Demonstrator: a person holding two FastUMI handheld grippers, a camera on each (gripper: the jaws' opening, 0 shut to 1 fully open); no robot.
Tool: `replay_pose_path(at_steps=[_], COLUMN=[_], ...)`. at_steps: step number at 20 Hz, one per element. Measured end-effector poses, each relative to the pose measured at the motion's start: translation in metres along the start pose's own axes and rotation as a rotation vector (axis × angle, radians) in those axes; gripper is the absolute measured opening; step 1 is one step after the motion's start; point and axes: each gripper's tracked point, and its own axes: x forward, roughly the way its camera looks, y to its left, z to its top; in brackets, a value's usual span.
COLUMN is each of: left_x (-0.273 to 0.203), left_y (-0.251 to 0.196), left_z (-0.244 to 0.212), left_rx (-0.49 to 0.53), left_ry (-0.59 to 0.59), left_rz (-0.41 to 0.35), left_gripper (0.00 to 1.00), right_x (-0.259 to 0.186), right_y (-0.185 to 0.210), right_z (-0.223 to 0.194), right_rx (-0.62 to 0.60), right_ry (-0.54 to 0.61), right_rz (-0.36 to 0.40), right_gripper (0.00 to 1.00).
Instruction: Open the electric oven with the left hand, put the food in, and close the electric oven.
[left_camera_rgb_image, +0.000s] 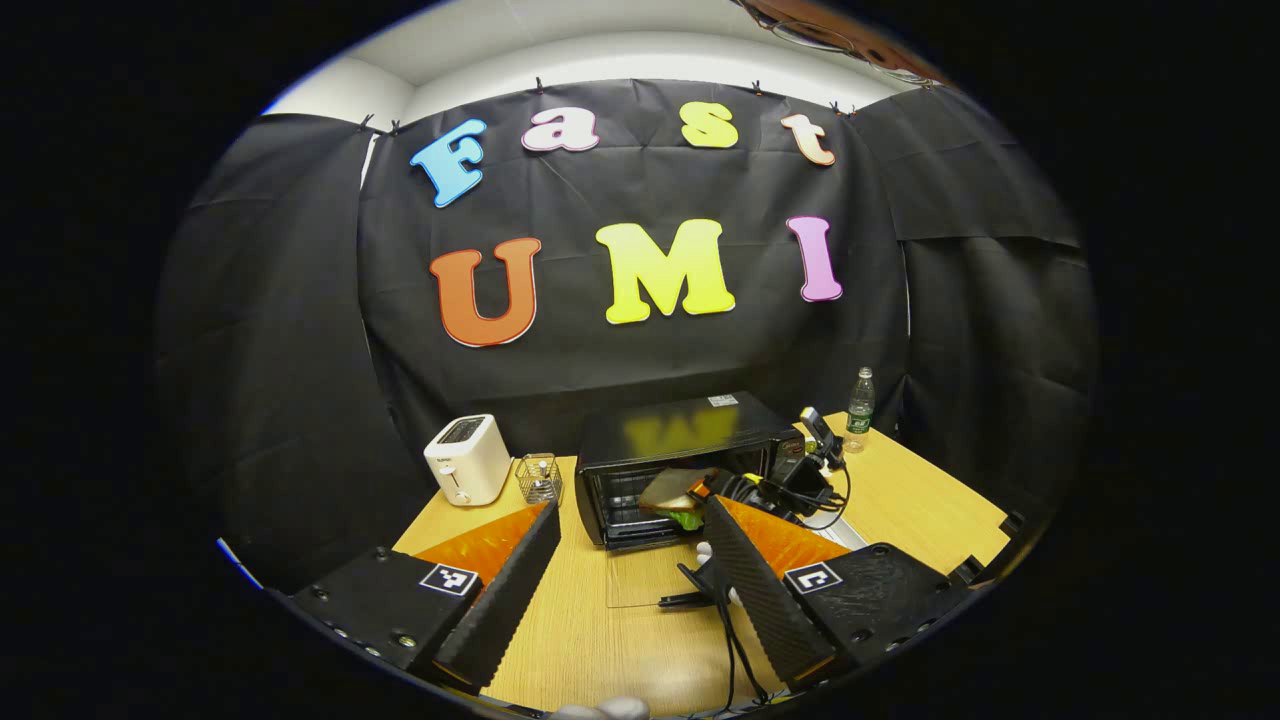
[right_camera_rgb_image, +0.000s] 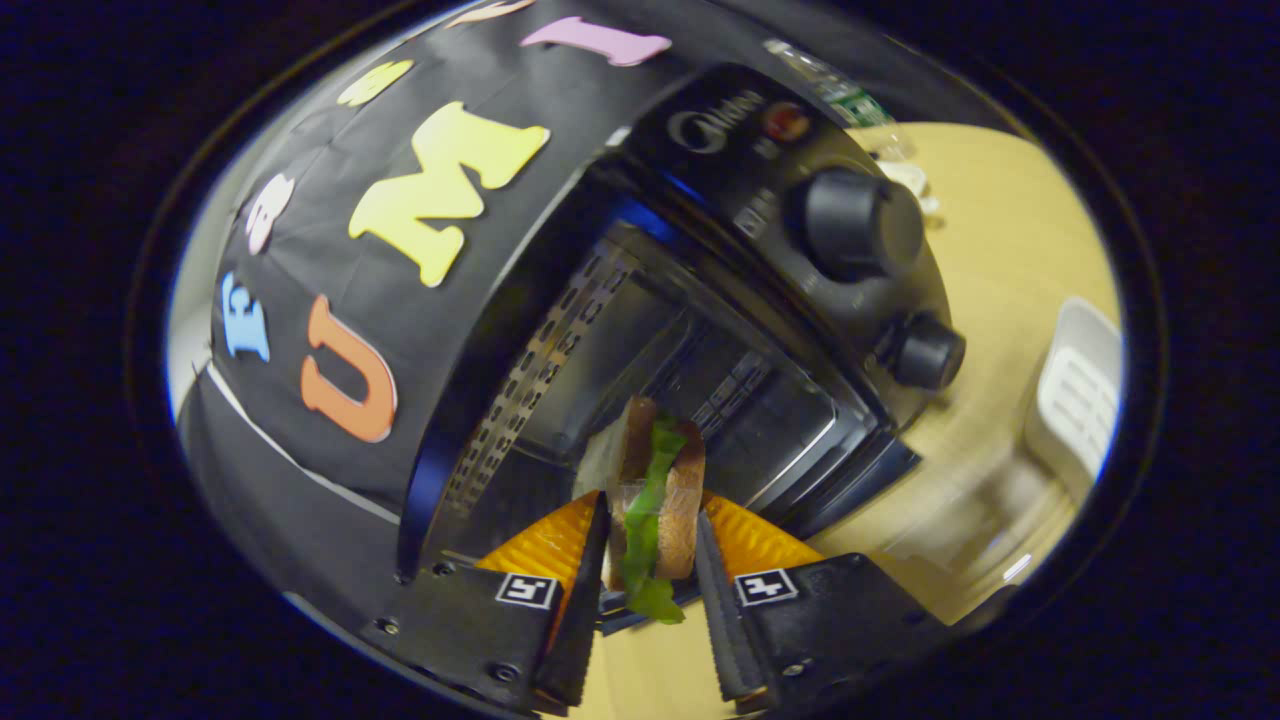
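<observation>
Pale wooden tabletop (left_camera_rgb_image: 600, 640) under black drapes carries the black electric oven (left_camera_rgb_image: 680, 455), its glass door (left_camera_rgb_image: 640, 575) dropped flat toward 6 o'clock. The brown-bread sandwich with green lettuce (right_camera_rgb_image: 655, 490) is pinched on edge between both fingers of the right gripper (right_camera_rgb_image: 650, 585) at the oven's mouth, while the left gripper (left_camera_rgb_image: 625, 590) hangs back, fingers spread on nothing. Such food looks light, soft and loosely layered, so I judge a gentle squeeze across both bread faces best; the lettuce trailing toward 6 o'clock could slip out.
</observation>
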Motion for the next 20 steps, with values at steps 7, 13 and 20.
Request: replay_pose_path(at_steps=[7, 13, 20], left_x=[0.003, 0.001, 0.004], left_y=[0.002, -0.001, -0.005], left_z=[-0.002, 0.0, -0.02], left_rx=[-0.025, -0.013, -0.006], left_ry=[-0.005, -0.03, -0.036], left_rz=[0.007, 0.018, 0.044], left_gripper=[0.95, 0.95, 0.95], right_x=[-0.013, -0.051, -0.146], right_y=[-0.01, -0.012, -0.01], right_z=[0.017, 0.039, 0.108], right_rx=[-0.305, -0.358, -0.544], right_ry=[-0.032, -0.043, -0.143], right_rz=[-0.083, -0.073, -0.046], right_gripper=[0.92, 0.92, 0.93])
